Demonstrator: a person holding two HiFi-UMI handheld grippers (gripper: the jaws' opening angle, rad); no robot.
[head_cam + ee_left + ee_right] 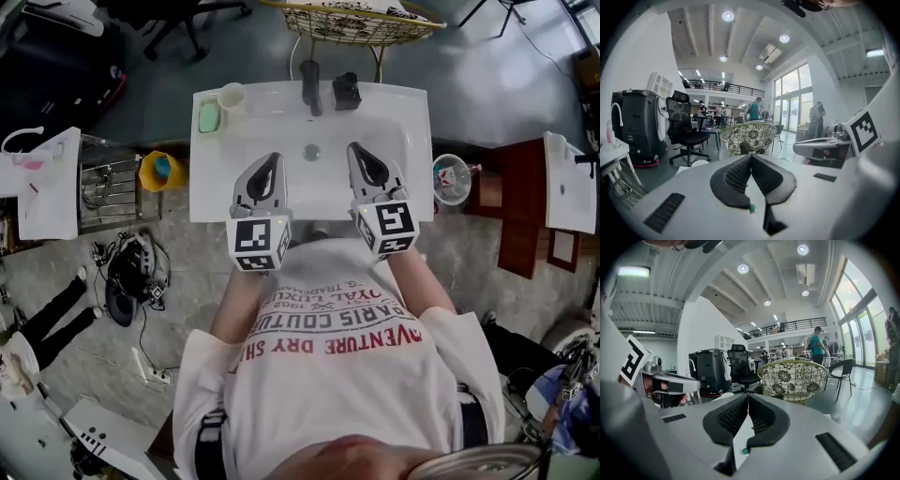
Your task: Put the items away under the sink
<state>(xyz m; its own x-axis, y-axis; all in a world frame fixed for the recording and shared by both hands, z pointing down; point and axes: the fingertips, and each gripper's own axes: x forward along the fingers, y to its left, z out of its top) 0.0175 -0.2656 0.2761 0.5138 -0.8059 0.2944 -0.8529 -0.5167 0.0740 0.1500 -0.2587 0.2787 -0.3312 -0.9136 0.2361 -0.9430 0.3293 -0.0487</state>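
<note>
at the far left, off the sink, a yellow bucket (159, 172) stands on the floor; on the back left corner of the white sink (412, 112) lies a green block (208, 117), soap or sponge, i cannot tell which; likely light, and slick if it is soap, so best pinched across its short sides; just beside it stands a white cup (232, 96), stiff and light by the look, probably best taken by its wall at the rim; the left gripper (273, 159) hovers over the basin, jaws pressed together on nothing; just right of the black faucet (310, 86) sits a small dark boxy item (346, 90), seemingly rigid, to be gripped across its width; the right gripper (357, 148) hangs alongside, clenched too and holding nothing; a clear tub (452, 178) stands right of the sink; by my reading nothing is stowed yet.
</note>
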